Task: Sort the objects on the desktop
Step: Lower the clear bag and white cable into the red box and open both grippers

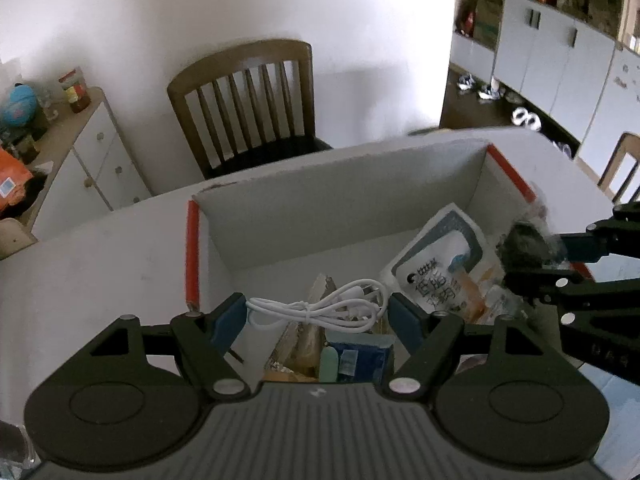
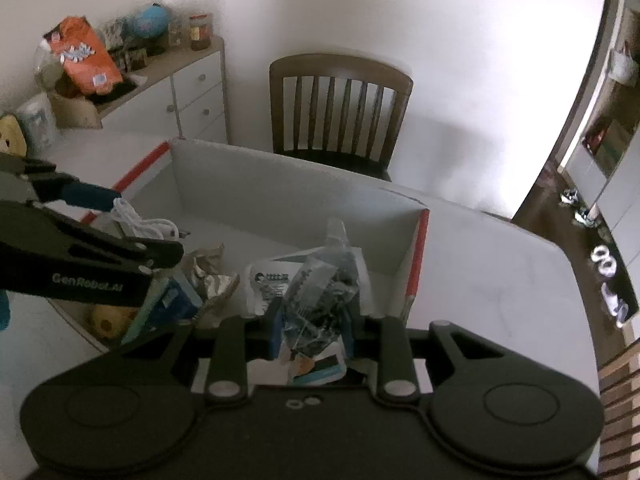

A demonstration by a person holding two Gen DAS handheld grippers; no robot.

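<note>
"GenRobot.AI" is printed on the left tongs [image 2: 120, 216], seen at frame left, spread around a white cable [image 1: 320, 308]. A clear bag [image 2: 320, 296] is gripped by the right tongs [image 2: 312, 332] above the cardboard box [image 1: 320, 200], frame centre.

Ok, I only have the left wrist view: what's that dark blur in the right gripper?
Observer: A clear plastic bag of small dark parts, pinched by the right gripper.
Operator: Is it over the box?
Observer: Yes, inside the box walls, above a white packet.
Operator: Anything hidden below my left gripper?
Observer: A round yellow thing lies in the box's near corner, under the left gripper.
</note>
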